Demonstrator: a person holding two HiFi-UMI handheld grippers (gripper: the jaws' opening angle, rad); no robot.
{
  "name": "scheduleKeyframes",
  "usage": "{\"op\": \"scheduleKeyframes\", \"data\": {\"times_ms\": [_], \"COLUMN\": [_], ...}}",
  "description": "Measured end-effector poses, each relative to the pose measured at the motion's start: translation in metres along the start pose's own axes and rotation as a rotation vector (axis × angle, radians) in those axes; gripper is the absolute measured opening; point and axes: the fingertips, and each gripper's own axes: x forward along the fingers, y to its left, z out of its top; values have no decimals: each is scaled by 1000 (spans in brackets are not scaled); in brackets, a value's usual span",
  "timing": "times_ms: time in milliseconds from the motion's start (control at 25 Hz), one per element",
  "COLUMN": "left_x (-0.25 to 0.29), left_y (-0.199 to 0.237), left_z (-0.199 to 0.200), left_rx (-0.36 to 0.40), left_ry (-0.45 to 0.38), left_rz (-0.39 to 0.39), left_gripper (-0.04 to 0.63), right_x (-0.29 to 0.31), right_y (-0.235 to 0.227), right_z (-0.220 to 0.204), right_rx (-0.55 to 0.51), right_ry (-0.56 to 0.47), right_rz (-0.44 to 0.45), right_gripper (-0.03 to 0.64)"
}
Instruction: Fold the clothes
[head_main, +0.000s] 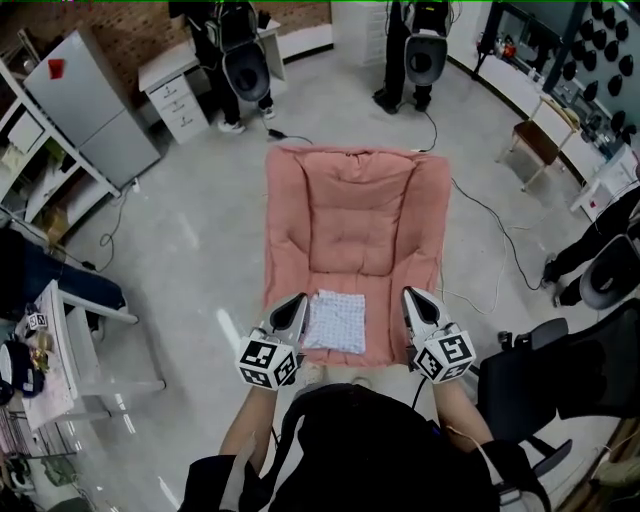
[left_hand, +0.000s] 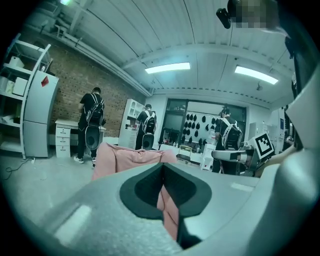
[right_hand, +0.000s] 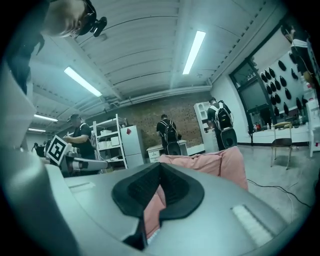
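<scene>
Pink cushion seat: spread flat on floor, long axis running away from person.
Cloth: on near end of cushion seat, lying flat. Compact near-square, white with fine print. Appears already folded, edges fairly even.
Position: cloth directly between both grippers, apparently below them; neither hand clearly nearer.
Left gripper: jaws closed together, nothing held.
Right gripper: likewise closed, empty.
Judgement: any further fold needs jaws opened and lowered to cloth's side edges.
</scene>
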Motion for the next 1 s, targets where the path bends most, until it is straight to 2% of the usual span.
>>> {"op": "scheduleKeyframes", "data": {"times_ms": [240, 400, 1000], "left_x": [-5, -3, 16], "left_y": [31, 43, 38], "left_z": [23, 29, 34], "left_rx": [53, 39, 68], "left_ry": [-19, -41, -36], "left_rz": [-15, -21, -76], "left_gripper": [6, 6, 6], "right_x": [20, 31, 42], "right_y": [11, 16, 12], "right_z": [8, 13, 14], "right_rx": [-15, -24, -38], "right_ry": [-19, -33, -51], "right_rz": [-39, -48, -70], "right_gripper": [5, 5, 5]}}
